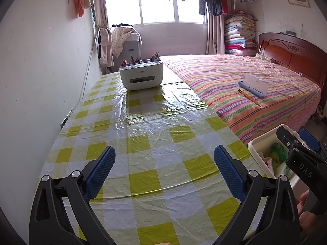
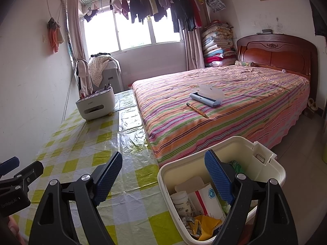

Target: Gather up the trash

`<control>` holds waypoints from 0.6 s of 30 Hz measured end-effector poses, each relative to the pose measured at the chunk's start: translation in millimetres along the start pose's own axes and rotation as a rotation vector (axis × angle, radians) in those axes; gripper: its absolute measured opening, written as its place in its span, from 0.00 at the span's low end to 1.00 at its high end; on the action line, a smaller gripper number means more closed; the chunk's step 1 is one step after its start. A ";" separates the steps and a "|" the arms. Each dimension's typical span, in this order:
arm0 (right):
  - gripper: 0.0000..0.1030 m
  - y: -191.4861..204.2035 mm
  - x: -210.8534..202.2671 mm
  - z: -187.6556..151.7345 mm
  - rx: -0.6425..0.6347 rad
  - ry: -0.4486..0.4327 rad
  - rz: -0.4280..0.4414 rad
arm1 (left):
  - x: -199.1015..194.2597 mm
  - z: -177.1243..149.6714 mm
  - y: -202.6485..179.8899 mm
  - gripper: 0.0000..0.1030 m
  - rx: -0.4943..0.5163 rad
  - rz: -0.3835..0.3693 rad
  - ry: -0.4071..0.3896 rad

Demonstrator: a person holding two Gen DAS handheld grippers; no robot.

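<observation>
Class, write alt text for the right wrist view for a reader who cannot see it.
An open claw hangs over the edge of a checked table, one finger above a white bin holding a box, a bottle and wrappers. Beyond lies a striped bed with a pencil and a blue case on it.

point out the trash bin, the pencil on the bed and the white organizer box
trash bin (image 2: 263,169), right wrist view, inner back wall
pencil (image 2: 197,110), right wrist view, mid-shaft
white organizer box (image 1: 141,74), left wrist view, front face

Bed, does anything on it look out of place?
Yes: a pencil lies loose on the striped bedspread, beside an open pencil case. Stationery on a bed looks misplaced; nothing appears spilled or damaged.
</observation>
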State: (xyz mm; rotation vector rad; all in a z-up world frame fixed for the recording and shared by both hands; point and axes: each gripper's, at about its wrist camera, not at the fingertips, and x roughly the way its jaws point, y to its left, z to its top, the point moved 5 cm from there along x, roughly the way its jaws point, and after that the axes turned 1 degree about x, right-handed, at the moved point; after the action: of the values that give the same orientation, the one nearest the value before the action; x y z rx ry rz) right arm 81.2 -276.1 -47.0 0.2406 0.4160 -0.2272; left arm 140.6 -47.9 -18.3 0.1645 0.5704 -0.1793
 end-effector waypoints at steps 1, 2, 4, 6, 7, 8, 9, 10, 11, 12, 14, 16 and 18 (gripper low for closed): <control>0.78 -0.2 0.1 -0.1 0.001 0.000 0.001 | 0.2 -0.1 -0.1 0.93 0.000 -0.002 0.001; 0.78 -0.2 0.1 -0.1 0.001 0.000 0.000 | 0.4 -0.3 -0.3 0.93 0.000 -0.004 0.003; 0.78 -0.3 0.0 -0.1 0.001 0.000 0.000 | 0.2 -0.1 -0.4 0.93 0.000 -0.001 0.005; 0.78 -0.2 0.1 -0.1 0.000 0.000 0.000 | 0.3 0.1 -0.7 0.93 0.000 -0.005 0.007; 0.78 -0.3 0.0 -0.1 -0.001 0.000 0.000 | 0.3 0.2 -0.9 0.93 0.000 -0.005 0.008; 0.78 -0.4 0.0 -0.1 0.000 0.000 0.000 | 0.1 0.1 -1.1 0.93 0.000 -0.004 0.006; 0.78 -0.3 0.0 -0.2 0.001 0.000 0.000 | -0.1 0.1 -1.6 0.93 0.001 -0.005 0.005; 0.78 -0.2 0.1 -0.2 0.001 -0.001 0.000 | 0.0 0.0 -2.4 0.93 0.004 -0.008 0.006; 0.78 -0.3 0.0 -0.1 0.001 0.000 0.000 | 0.4 -0.2 -2.8 0.93 0.005 -0.007 0.007; 0.78 0.2 0.5 -0.3 0.001 0.000 0.001 | 0.2 -0.3 -3.3 0.93 0.004 -0.006 0.003; 0.78 -0.3 0.0 -0.2 0.001 0.000 0.000 | -0.5 0.1 -4.8 0.93 0.005 -0.013 -0.003; 0.78 -0.2 0.2 -0.2 0.001 0.000 0.001 | -1.4 0.8 -6.6 0.93 0.004 -0.026 -0.009; 0.78 -0.4 0.0 -0.1 0.001 0.000 0.000 | -3.1 1.5 -7.5 0.93 0.003 -0.018 -0.023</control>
State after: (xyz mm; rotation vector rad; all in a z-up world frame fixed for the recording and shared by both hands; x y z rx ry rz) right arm 81.0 -276.4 -47.1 0.2410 0.4157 -0.2276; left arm 137.3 -55.0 -16.1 0.1603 0.5492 -0.1997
